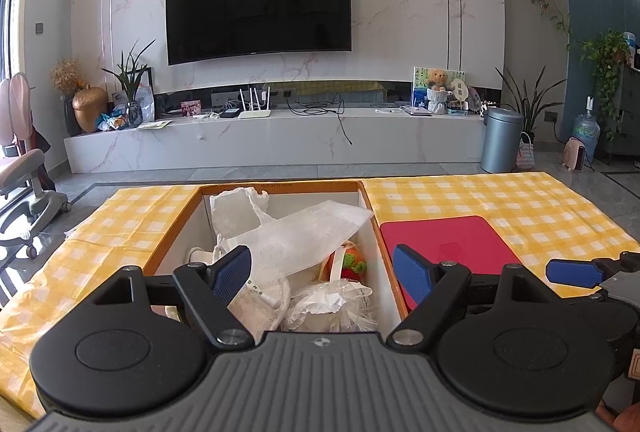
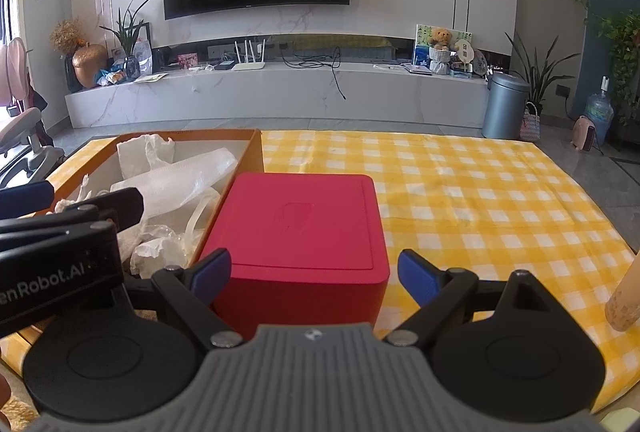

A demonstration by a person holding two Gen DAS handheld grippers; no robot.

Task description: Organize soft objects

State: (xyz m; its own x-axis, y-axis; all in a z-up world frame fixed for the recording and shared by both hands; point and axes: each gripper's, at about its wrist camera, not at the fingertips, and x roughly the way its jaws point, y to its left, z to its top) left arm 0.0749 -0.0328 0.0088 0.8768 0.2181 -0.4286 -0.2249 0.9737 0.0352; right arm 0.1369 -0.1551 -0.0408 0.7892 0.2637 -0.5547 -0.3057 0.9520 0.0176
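Note:
An orange-rimmed open box [image 1: 280, 187] sits on the yellow checked cloth. It holds white plastic bags and wrap [image 1: 296, 236], a white fluffy cloth [image 1: 260, 308] and a small orange and green knitted toy [image 1: 354, 264]. My left gripper [image 1: 324, 272] is open and empty, low over the near end of the box. A closed red box [image 2: 304, 228] stands right of it, also in the left wrist view [image 1: 452, 244]. My right gripper [image 2: 314, 276] is open and empty, its fingers on either side of the red box's near edge. The open box shows at left [image 2: 252, 147].
The yellow checked cloth [image 2: 480, 199] covers the table, with its far edge toward the TV wall. A beige cylinder [image 2: 624, 296] stands at the right edge. The left gripper's body [image 2: 60, 256] is at the left of the right wrist view.

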